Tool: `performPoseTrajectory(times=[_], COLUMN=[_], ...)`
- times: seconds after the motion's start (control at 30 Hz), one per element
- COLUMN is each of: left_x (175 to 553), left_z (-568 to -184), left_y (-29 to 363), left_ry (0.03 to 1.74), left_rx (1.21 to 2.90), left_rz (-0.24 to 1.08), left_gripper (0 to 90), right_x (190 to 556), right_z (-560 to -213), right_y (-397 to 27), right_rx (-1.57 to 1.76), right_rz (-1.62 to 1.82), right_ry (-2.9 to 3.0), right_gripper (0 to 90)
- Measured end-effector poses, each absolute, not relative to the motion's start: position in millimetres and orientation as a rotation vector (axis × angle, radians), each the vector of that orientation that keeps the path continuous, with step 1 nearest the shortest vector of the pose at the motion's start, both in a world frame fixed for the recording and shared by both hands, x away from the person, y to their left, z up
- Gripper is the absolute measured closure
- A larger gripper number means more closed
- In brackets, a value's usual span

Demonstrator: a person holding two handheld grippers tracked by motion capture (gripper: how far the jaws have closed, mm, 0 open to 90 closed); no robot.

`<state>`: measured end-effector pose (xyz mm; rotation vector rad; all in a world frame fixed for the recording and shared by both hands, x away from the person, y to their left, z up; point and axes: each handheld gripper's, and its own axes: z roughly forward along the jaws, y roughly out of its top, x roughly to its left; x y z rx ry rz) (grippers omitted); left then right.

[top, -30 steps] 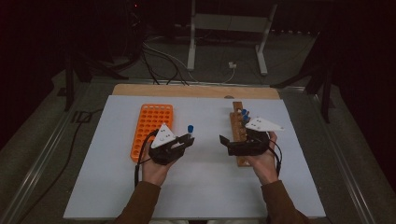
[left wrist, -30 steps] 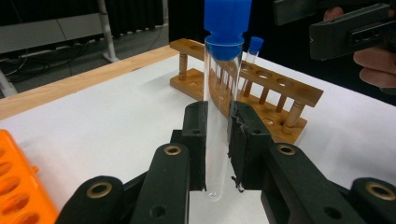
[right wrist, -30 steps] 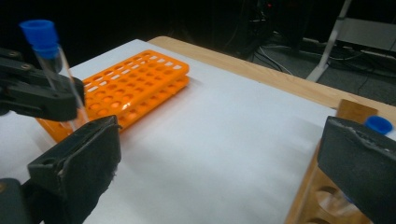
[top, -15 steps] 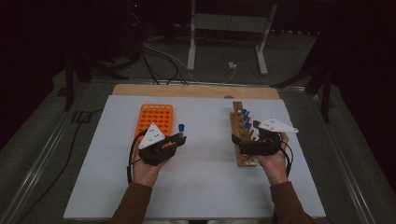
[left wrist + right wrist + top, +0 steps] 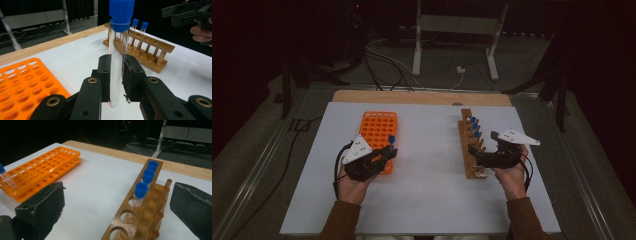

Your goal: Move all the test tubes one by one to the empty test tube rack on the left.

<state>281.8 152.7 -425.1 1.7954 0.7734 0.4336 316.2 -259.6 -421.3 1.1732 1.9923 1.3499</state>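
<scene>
Left gripper [image 5: 116,75] clamps a capped tube [image 5: 117,60]; right gripper [image 5: 117,205] gapes wide, empty

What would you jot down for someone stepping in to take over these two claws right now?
Left claw: shut on a blue-capped test tube, held upright beside the orange rack.
Right claw: open, holding nothing, jaws either side of the wooden rack.
Wooden rack: three capped tubes stand in it; the nearer holes are free.
Orange rack: its holes look free.
Done: one tube is out and in the left claw.
Left, probably: set that tube into the orange rack, then move the other three over.
</scene>
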Motion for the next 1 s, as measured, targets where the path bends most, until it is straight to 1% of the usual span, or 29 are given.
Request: performPoseTrajectory(times=[0.3, 0.53, 1.0], left_x=[273.8, 274.7, 287.7], left_z=[-429.1, -438.3, -460.6], left_y=[175.3, 186.5, 182.6], left_ry=[0.802, 0.852, 0.910], left_rx=[1.770, 1.763, 1.791], left_rz=[0.464, 0.488, 0.530], left_gripper=[78.1, 78.1, 78.1], right_x=[315.5, 315.1, 315.2], right_z=[-421.3, -421.1, -423.0], right_y=[-261.4, -262.0, -260.1], right_rx=[1.178, 1.177, 1.175], right_rz=[1.360, 1.365, 1.368], right_ry=[1.980, 1.974, 1.981], right_gripper=[0.0, 0.0, 0.0])
